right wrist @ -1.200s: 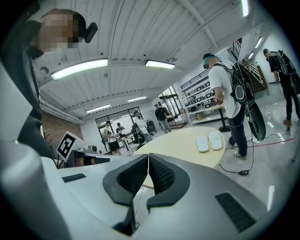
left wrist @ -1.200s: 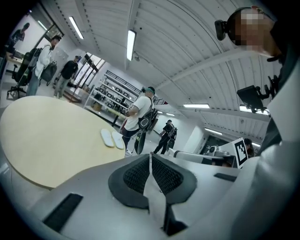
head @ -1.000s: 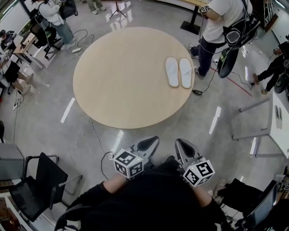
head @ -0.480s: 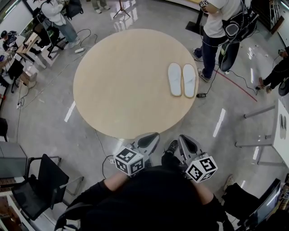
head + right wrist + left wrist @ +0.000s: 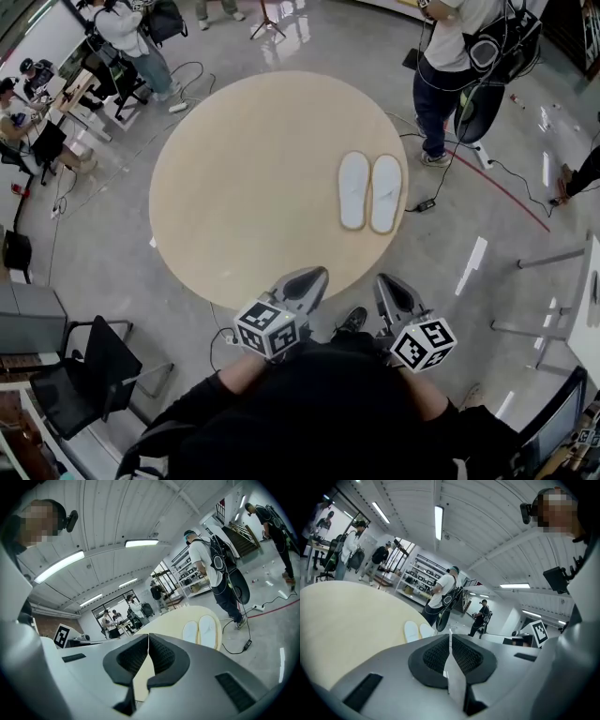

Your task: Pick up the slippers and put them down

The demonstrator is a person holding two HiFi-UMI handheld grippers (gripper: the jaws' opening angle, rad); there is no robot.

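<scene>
Nearest, the left gripper (image 5: 302, 284) and right gripper (image 5: 394, 292) sit side by side at the desk's (image 5: 234, 169) near edge, both clenched on nothing; further out, on the desk's right side close to the rim, the slippers (image 5: 385, 194) lie flat as a neat pair, well apart from both grippers; a person (image 5: 450, 56) stands beyond; the step looks like the approach; next, the jaws must release and reach across to the pair.

Black sleeves (image 5: 202, 405), grey left gripper (image 5: 314, 273) and right gripper (image 5: 383, 279), black-padded jaws, marker cubes (image 5: 270, 330).
</scene>
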